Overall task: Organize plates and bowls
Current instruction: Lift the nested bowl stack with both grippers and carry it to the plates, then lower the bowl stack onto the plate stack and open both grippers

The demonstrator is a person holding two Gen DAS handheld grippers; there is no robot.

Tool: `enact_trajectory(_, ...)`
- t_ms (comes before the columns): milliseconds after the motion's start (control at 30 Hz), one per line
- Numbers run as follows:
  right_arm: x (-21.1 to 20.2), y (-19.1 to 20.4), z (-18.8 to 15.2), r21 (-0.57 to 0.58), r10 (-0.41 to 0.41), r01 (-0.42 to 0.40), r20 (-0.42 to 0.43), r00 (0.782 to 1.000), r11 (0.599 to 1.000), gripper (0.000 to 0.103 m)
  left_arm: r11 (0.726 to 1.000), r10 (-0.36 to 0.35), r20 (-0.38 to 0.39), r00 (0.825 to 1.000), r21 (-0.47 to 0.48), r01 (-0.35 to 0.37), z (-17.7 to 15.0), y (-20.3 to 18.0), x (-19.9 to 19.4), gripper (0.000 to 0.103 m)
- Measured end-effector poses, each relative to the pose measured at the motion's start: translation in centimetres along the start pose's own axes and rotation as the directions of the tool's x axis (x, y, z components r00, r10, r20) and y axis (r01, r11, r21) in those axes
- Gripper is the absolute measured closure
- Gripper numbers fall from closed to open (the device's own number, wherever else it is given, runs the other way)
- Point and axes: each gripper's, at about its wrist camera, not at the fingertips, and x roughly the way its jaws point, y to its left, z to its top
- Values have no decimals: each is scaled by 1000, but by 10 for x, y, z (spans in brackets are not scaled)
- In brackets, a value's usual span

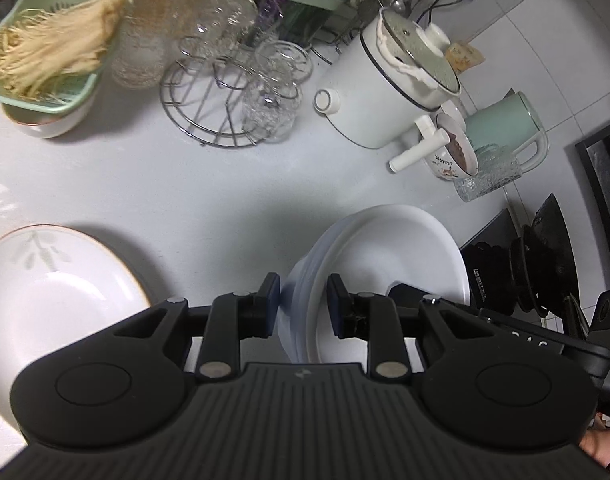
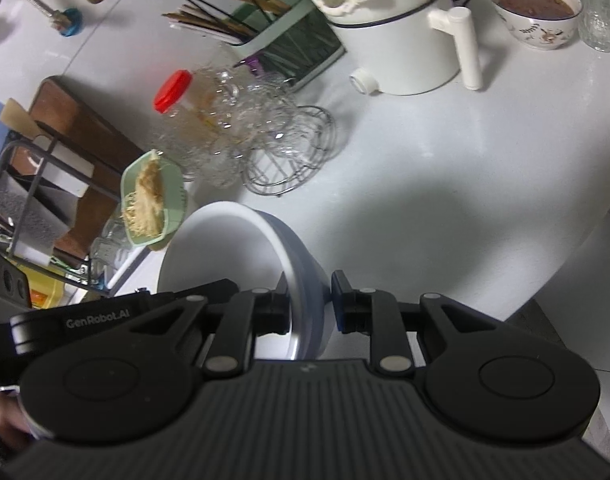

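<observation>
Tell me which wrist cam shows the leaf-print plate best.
Left wrist. The leaf-print plate lies on the counter at lower left, its gold rim and leaf pattern clear, partly behind the left gripper. The right wrist view doesn't show it.

The leaf-patterned plate (image 1: 53,280) is partly hidden behind the left tool (image 1: 305,300) and cut off at the edge.

home kitchen, white counter (image 1: 185,176), electric pot (image 1: 385,92), kettle (image 1: 505,128), chopsticks holder (image 2: 281,40)

stacked bowls (image 1: 389,256): plain white
plate (image 1: 53,280): white, grey leaf motif, brown rim
colander (image 1: 9,92): pale green
jar lid (image 2: 173,91): red
</observation>
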Motion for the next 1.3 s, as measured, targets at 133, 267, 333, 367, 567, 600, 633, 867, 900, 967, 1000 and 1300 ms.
enact_trajectory(133, 4, 14, -6, -15, 19, -19, 0, 1000, 1000, 78, 999, 2, -4, 1000, -45, -2, -2, 18, -11, 74)
enact_trajectory(267, 5, 27, -9, -24, 39, -38, 26, 999, 999, 77, 998, 2, 14, 1000, -55, -1, -2, 28, -23, 74)
enact_trajectory(333, 7, 35, -10, -26, 48, -47, 26, 998, 999, 77, 998, 11, 29, 1000, -57, -9, -3, 33, -30, 74)
enact_trajectory(367, 9, 38, -12, -26, 52, -51, 25, 998, 998, 77, 998, 13, 36, 999, -60, -11, -4, 37, -34, 74)
enact_trajectory(567, 21, 64, -23, -33, 75, -74, 21, 997, 997, 77, 995, 31, 49, 998, -100, -26, -11, 66, -56, 74)
enact_trajectory(600, 23, 69, -25, -37, 80, -79, 18, 997, 996, 77, 994, 35, 54, 998, -104, -30, -12, 71, -60, 74)
enact_trajectory(633, 25, 74, -26, -43, 84, -84, 14, 996, 996, 76, 993, 37, 58, 998, -111, -30, -14, 76, -65, 74)
enact_trajectory(867, 40, 110, -29, -97, 101, -101, -7, 995, 990, 76, 983, 53, 71, 996, -180, -39, -14, 107, -86, 73)
enact_trajectory(900, 43, 113, -29, -97, 102, -103, -15, 995, 990, 76, 982, 57, 69, 996, -185, -43, -13, 110, -87, 73)
enact_trajectory(967, 49, 119, -29, -95, 106, -109, -33, 994, 990, 76, 978, 69, 64, 996, -199, -55, -13, 118, -89, 74)
enact_trajectory(1000, 54, 121, -29, -92, 107, -110, -43, 993, 990, 77, 977, 77, 62, 995, -205, -63, -14, 122, -88, 74)
enact_trajectory(1300, 99, 128, -37, -97, 68, -82, -138, 988, 992, 77, 950, 102, 16, 995, -297, -93, -26, 160, -63, 73)
